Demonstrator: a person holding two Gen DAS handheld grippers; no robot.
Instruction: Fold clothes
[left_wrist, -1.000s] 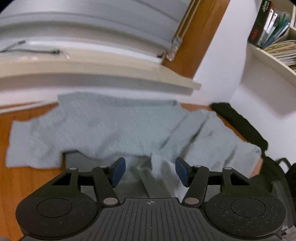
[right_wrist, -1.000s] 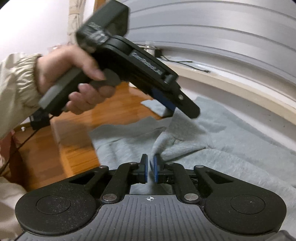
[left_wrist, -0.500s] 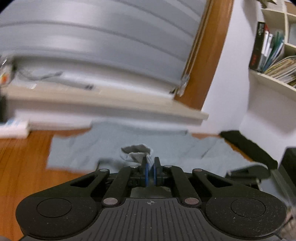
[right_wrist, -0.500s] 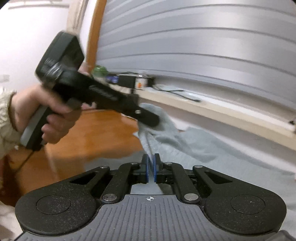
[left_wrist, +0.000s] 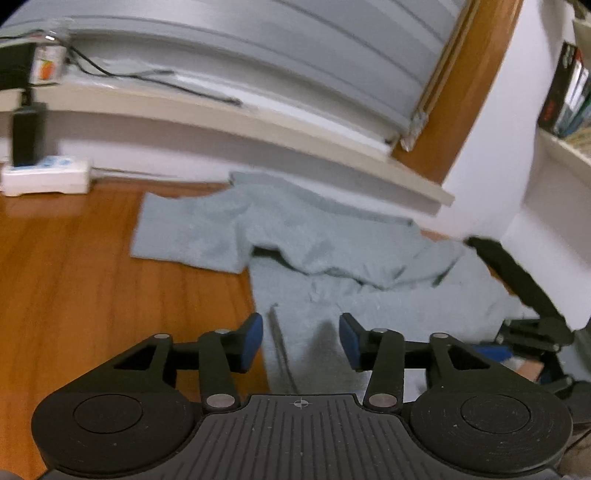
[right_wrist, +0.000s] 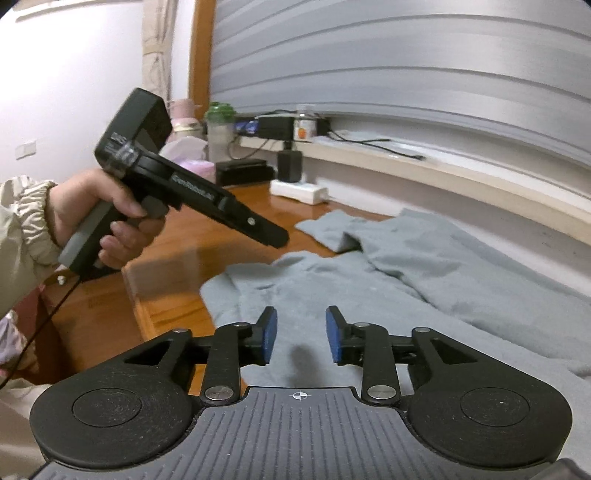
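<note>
Nearest: left gripper (left_wrist: 301, 341) and right gripper (right_wrist: 300, 338), blue pads spread wide, empty, above pale grey fleece garment (left_wrist: 369, 314). Garment lies rumpled on orange-brown wooden tabletop (left_wrist: 92, 295), long axis approx. along far beige window ledge (left_wrist: 258, 125), one sleeve (left_wrist: 184, 232) pointing left.

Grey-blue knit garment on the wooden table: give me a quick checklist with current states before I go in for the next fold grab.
1. Left claw open, holding nothing: ok.
2. Right claw open, holding nothing: ok.
3. Grey-blue knit garment lying on the wooden table, not hanging from either claw: ok.
4. Garment flat: not ok, a rumpled ridge crosses its middle.
5. Near hem in view: cannot tell, the claw bodies hide it.
6. White power strip clear of the cloth: ok.
</note>
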